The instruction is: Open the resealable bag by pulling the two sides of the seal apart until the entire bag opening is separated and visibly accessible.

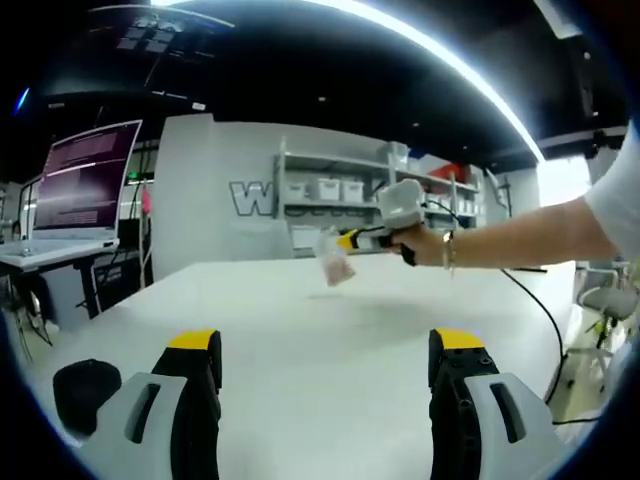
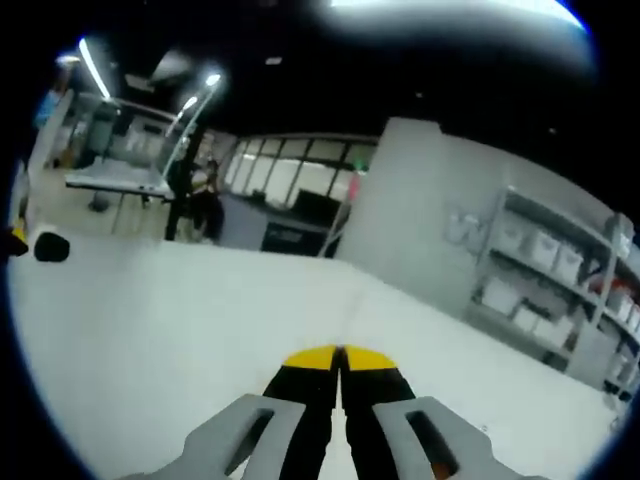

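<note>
While the resealable bag [image 1: 334,262] is being held aloft over the white counter [image 1: 330,340] by the right gripper [image 1: 352,241], its jaws closed on 1 edge, the left gripper [image 1: 325,352] is being kept wide open, likely readied for the opposite side

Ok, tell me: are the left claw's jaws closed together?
No. In the left gripper view the left claw has its two yellow-tipped jaws standing wide apart, with bare white table between them.
</note>
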Available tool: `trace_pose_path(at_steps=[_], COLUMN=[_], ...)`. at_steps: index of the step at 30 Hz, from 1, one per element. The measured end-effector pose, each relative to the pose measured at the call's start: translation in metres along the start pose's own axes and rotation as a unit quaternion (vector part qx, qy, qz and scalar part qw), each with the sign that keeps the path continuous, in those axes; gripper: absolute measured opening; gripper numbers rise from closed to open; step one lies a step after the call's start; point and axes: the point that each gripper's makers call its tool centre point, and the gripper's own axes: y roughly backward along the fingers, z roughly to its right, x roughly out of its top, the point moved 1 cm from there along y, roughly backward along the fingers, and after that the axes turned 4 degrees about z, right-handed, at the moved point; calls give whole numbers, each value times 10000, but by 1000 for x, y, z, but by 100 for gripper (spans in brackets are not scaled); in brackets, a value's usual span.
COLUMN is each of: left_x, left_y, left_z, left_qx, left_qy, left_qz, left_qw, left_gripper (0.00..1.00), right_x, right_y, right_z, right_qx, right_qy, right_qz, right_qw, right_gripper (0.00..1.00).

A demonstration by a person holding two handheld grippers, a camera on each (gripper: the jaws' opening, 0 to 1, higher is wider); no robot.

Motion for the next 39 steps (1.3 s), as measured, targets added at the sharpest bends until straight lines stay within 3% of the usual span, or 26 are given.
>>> trace_pose_path(at_steps=[39], left_x=[5], left_y=[0], left_z=[11], left_qx=[-80], left_qy=[-61], left_qz=[25], left_qw=[9999], left_gripper=[83], right_x=[0], right_y=[28], right_z=[1], right_qx=[3], right_qy=[-101], right_qz=[127], right_qw=[9999], right_gripper=[0])
